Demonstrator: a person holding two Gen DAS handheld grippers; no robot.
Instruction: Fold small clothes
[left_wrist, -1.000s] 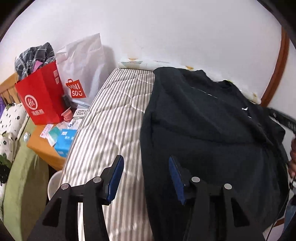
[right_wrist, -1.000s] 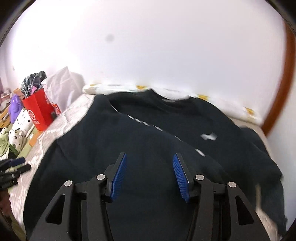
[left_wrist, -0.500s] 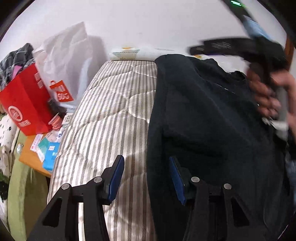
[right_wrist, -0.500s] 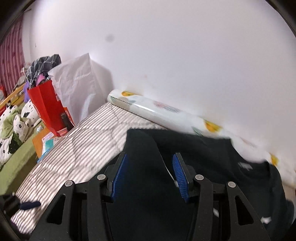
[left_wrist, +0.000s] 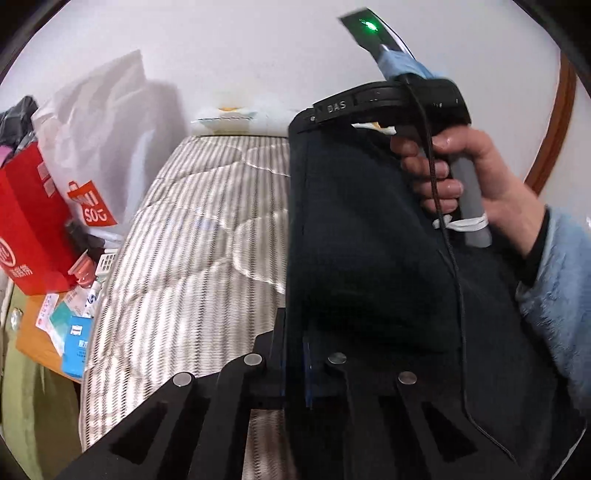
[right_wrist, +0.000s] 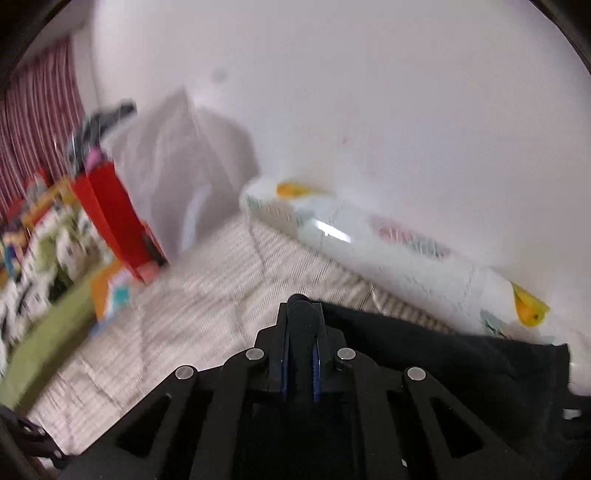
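Note:
A black sweatshirt (left_wrist: 362, 240) lies on the striped mattress (left_wrist: 207, 258), its left edge running straight away from me. My left gripper (left_wrist: 295, 332) is shut on the near part of that edge, with cloth covering the blue pads. A hand (left_wrist: 461, 177) in a pale blue fleece sleeve holds my right gripper (left_wrist: 306, 118) at the far corner of the same edge. In the right wrist view the right gripper (right_wrist: 301, 332) is closing, with a fold of the black sweatshirt (right_wrist: 443, 362) pinched between its blue pads.
A red paper bag (left_wrist: 29, 221) and a white shopping bag (left_wrist: 107, 147) stand left of the bed above a small orange table (left_wrist: 37, 343) with boxes. A rolled printed sheet (right_wrist: 369, 236) lies along the white wall. A green cushion (left_wrist: 33, 406) sits at the lower left.
Both grippers went from open to closed on the sweatshirt's left edge. The right gripper swung left and away to the far corner; the left one moved in onto the near edge.

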